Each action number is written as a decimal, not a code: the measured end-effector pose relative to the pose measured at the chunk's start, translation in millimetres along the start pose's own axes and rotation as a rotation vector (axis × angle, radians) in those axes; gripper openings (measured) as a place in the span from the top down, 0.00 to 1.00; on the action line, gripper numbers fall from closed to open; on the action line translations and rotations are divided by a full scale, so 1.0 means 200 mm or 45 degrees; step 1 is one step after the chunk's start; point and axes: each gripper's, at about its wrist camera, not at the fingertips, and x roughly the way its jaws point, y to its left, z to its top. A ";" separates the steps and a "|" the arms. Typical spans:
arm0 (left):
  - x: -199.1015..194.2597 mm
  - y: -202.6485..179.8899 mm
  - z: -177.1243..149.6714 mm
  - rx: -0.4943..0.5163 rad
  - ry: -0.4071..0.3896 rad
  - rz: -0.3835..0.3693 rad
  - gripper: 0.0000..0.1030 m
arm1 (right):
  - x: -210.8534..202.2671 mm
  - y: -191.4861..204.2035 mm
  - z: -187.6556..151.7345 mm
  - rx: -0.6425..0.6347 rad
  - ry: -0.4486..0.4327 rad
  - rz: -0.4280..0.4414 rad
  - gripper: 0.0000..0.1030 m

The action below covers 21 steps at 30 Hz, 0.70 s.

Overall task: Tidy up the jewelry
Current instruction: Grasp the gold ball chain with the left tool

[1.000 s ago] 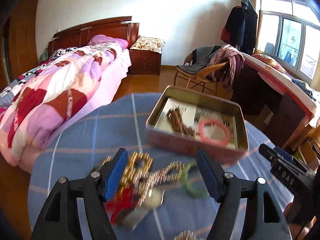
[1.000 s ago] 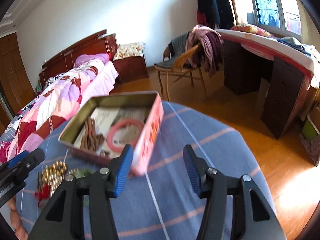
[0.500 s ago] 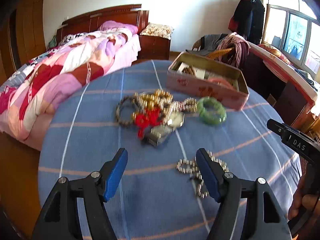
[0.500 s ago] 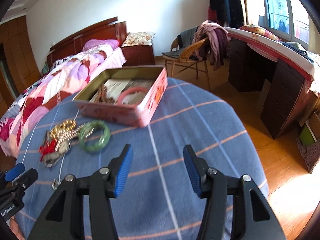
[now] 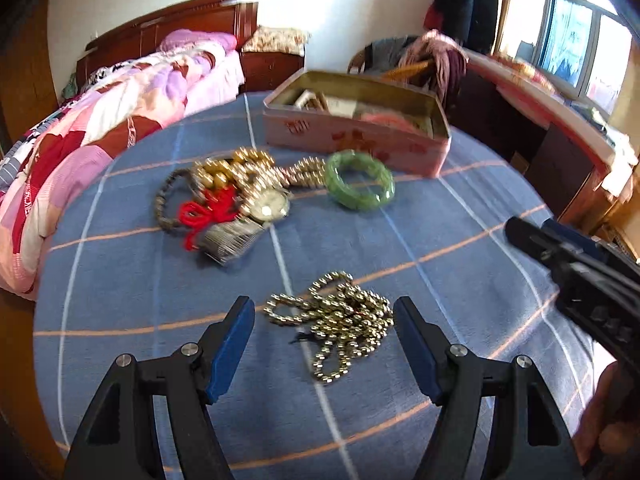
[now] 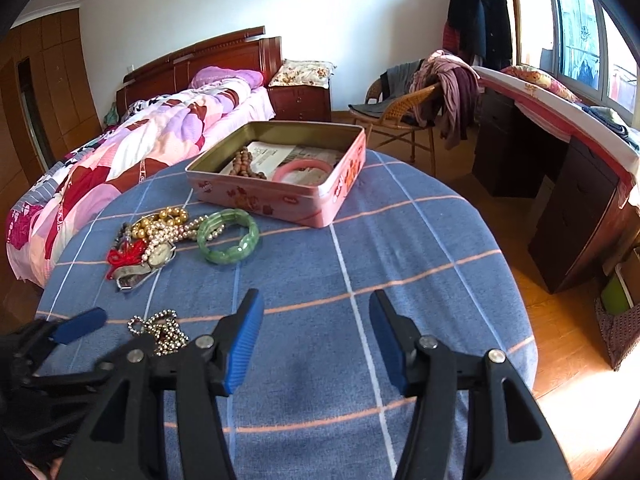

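A pink tin box [image 5: 352, 140] [image 6: 280, 196] stands at the far side of the blue-clothed table and holds a brown bead string [image 6: 246, 164] and a pink bangle [image 6: 302, 170]. A green bangle [image 5: 359, 185] [image 6: 228, 236] lies near it, beside a heap of gold and pearl beads, a red cord and a watch [image 5: 268, 206] [image 6: 160, 254]. A gold bead chain [image 5: 340, 320] [image 6: 160, 330] lies just ahead of my open, empty left gripper [image 5: 324, 344]. My right gripper [image 6: 316, 340] is open and empty over bare cloth.
The round table's cloth [image 6: 400, 248] ends near a bed [image 6: 160, 136] on the left. A wicker chair with clothes [image 6: 404, 108] and a dark desk [image 6: 560, 168] stand at the right. My right gripper shows at the right edge of the left wrist view [image 5: 576, 272].
Both grippers have pulled back from the tin toward the near side of the table. The left gripper now sits lower, with the gold bead chain between its open fingers.
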 end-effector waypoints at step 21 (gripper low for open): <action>0.04 0.00 0.00 -0.024 0.046 -0.021 0.83 | -0.01 -0.01 0.00 0.033 0.011 0.022 0.43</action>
